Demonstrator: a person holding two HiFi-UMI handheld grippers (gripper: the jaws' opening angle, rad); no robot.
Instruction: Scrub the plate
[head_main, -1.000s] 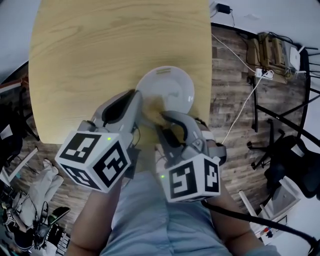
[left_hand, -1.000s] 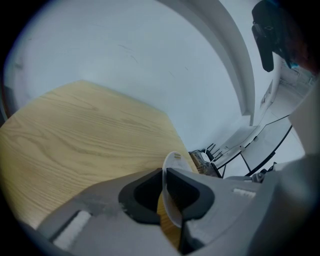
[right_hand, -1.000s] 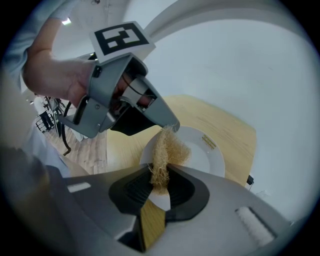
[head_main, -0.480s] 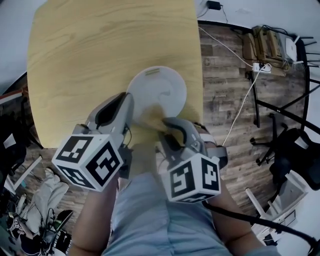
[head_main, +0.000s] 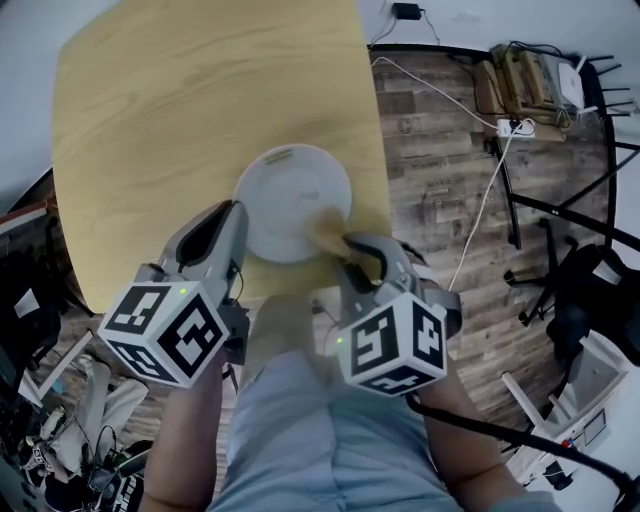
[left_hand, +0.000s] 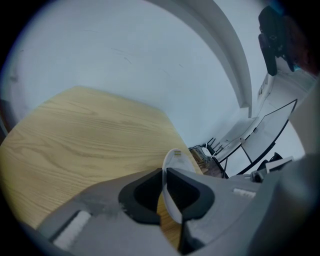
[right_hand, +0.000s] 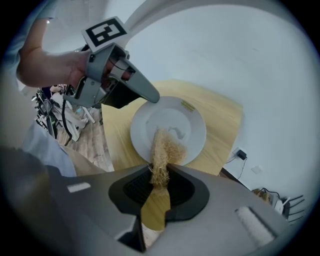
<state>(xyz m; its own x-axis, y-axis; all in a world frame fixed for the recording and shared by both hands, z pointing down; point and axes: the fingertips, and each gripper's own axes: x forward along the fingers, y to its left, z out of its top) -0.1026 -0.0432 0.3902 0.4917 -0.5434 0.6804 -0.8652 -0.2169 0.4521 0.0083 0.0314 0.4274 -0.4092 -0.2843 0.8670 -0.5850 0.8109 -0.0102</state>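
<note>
**White plate (head_main: 285, 195) clamped, scrubber (right_hand: 164, 147) on its face**

The left gripper (left_hand: 164, 175) has its jaws shut tight on the plate's near left rim, and the plate shows edge-on between them. The plate is over the near right part of the wooden table (head_main: 180, 90). The right gripper (right_hand: 160, 172) pinches the tan, fibrous scrubber firmly in its jaws. The frayed end lies on the plate's near right side, apart from the left gripper's hold.

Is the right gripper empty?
No, the right gripper is shut on a tan fibrous scrubber reaching onto the white plate.
</note>
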